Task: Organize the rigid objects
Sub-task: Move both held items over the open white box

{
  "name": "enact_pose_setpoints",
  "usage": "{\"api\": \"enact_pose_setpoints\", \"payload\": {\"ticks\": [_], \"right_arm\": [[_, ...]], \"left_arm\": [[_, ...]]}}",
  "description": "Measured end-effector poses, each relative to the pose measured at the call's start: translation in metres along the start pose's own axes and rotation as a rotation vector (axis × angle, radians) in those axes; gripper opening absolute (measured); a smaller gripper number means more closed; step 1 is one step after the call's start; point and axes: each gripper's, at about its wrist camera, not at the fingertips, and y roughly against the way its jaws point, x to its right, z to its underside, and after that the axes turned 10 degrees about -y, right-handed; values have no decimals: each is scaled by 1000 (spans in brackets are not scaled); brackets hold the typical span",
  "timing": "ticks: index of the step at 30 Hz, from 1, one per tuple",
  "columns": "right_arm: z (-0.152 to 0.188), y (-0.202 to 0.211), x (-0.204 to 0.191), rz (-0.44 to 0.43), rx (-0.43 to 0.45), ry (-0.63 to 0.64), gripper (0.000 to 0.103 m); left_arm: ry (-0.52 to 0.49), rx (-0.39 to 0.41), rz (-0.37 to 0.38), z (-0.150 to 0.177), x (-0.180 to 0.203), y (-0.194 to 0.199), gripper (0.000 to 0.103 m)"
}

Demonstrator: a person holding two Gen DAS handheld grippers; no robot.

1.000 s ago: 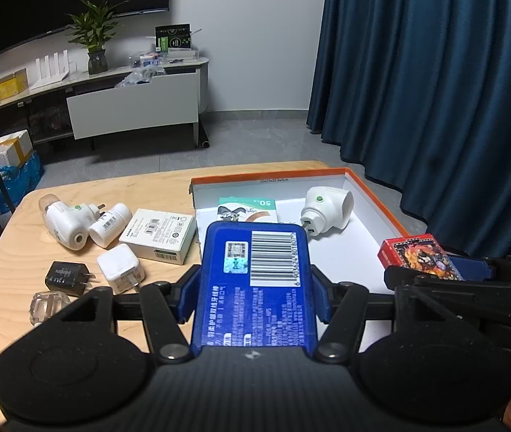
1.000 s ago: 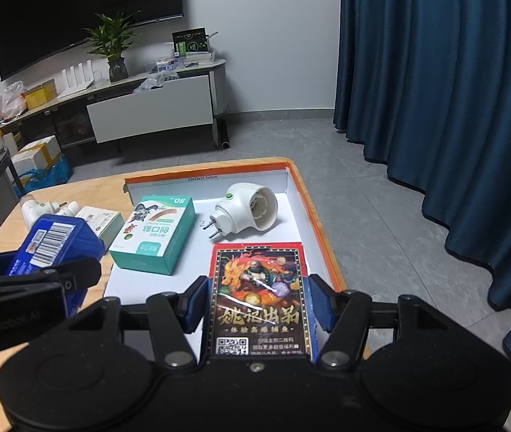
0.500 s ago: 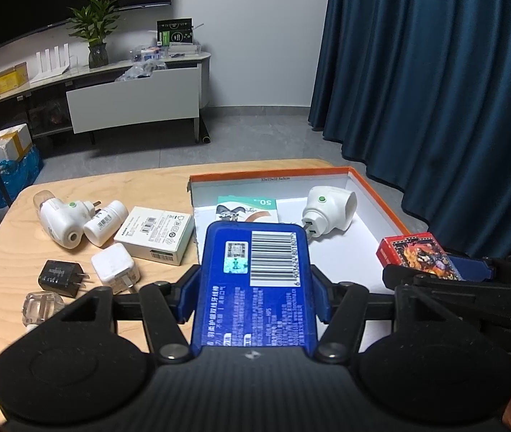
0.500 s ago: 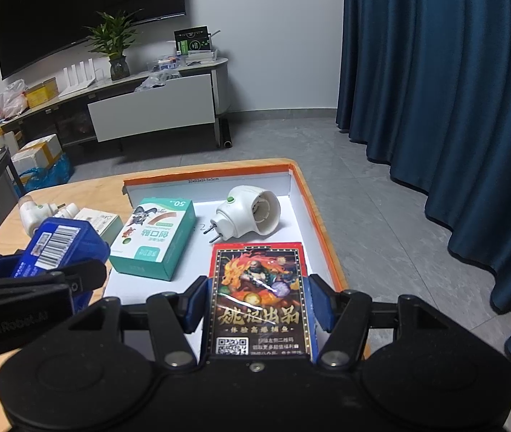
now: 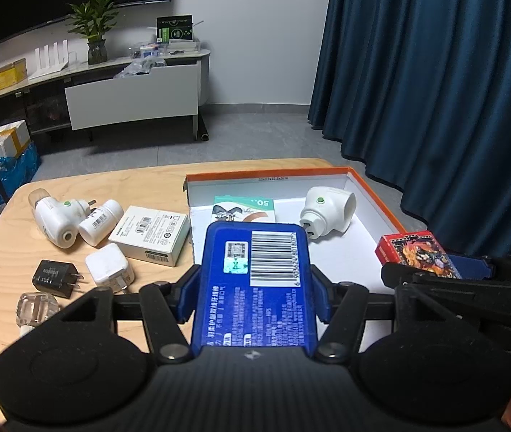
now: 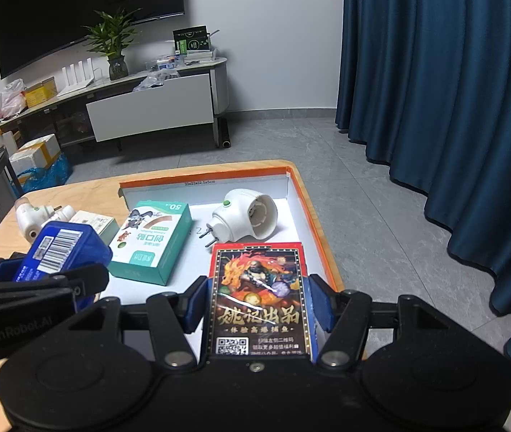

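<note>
A blue box (image 5: 255, 284) with a barcode label sits clamped between the pads of the left gripper (image 5: 253, 288), held above the near edge of an orange-rimmed white tray (image 5: 370, 198). Beside it, the right gripper (image 6: 257, 298) grips a red card pack (image 6: 259, 288) printed with a dragon figure, Chinese characters and a QR code, over the tray's right side. Two items lie inside the tray: a green-and-white box (image 6: 152, 241) marked "50" and a white plug-in device (image 6: 244, 219) with a green dot, well apart from each other. On the wooden table (image 5: 140, 187) left of the tray lie six more things: one second white plug-in device (image 5: 57, 216), one small white bottle (image 5: 100, 221) touching it, one white carton (image 5: 149, 234) covered in fine print, one white charger (image 5: 109, 268), one black charger (image 5: 53, 277) and one clear cap (image 5: 35, 309). The left gripper's arm reads "GenRobot.AI" in the right wrist view. Behind stand a dark blue curtain (image 6: 442, 90), a wall screen (image 6: 86, 7) and a potted plant (image 6: 113, 43) on a low cabinet (image 6: 147, 104).
</note>
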Motion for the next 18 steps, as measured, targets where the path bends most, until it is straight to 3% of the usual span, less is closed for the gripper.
{"api": "enact_pose_setpoints", "payload": {"ticks": [18], "right_arm": [[-3,1,0,2,0,1,71]], "left_arm": [[3,1,4,-6,2,-5,62]]}}
